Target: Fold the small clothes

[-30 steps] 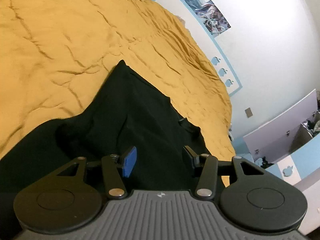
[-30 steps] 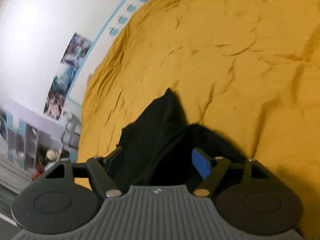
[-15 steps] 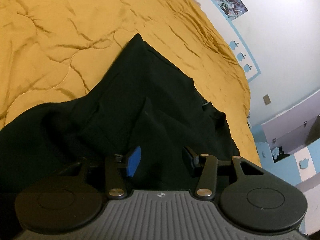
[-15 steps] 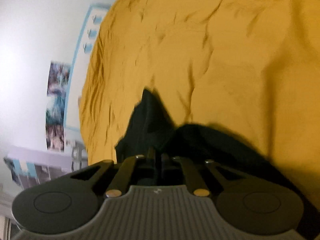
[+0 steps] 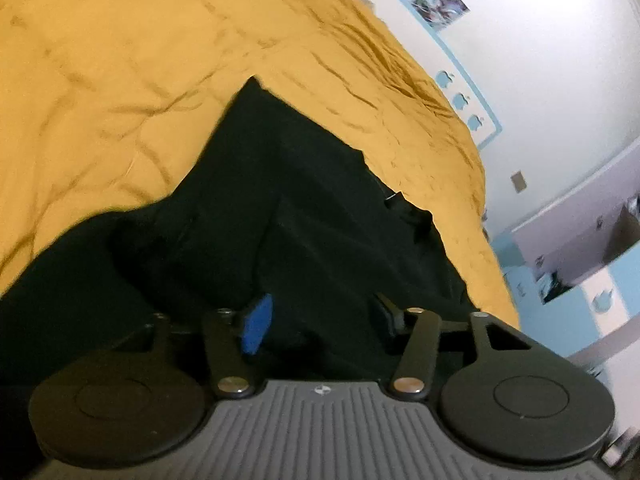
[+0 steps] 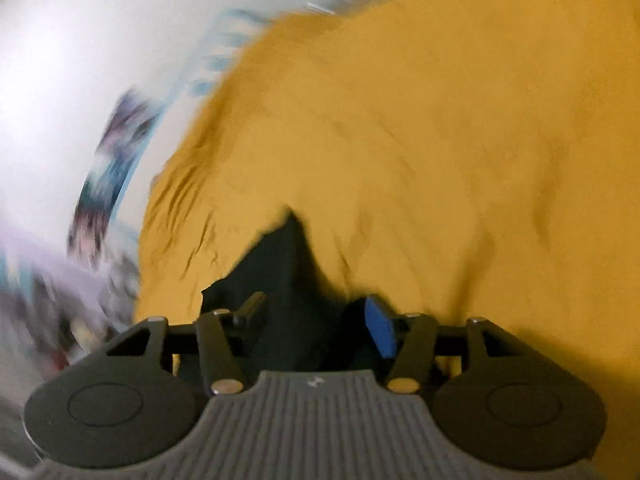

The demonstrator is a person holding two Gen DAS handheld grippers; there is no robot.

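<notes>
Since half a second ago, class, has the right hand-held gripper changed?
Yes. The right hand-held gripper has opened over the black garment and swung; the wall poster is blurred.

From twelve round to nine o'clock I have open wrinkled mustard-yellow quilted bedspread to pass over. The crumpled black fabric garment fills my near centre, and the white wall with blue trim closes off two o'clock.

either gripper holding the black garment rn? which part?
Neither. The left gripper and right gripper both have jaws spread open over the black garment on the yellow bedspread.
</notes>
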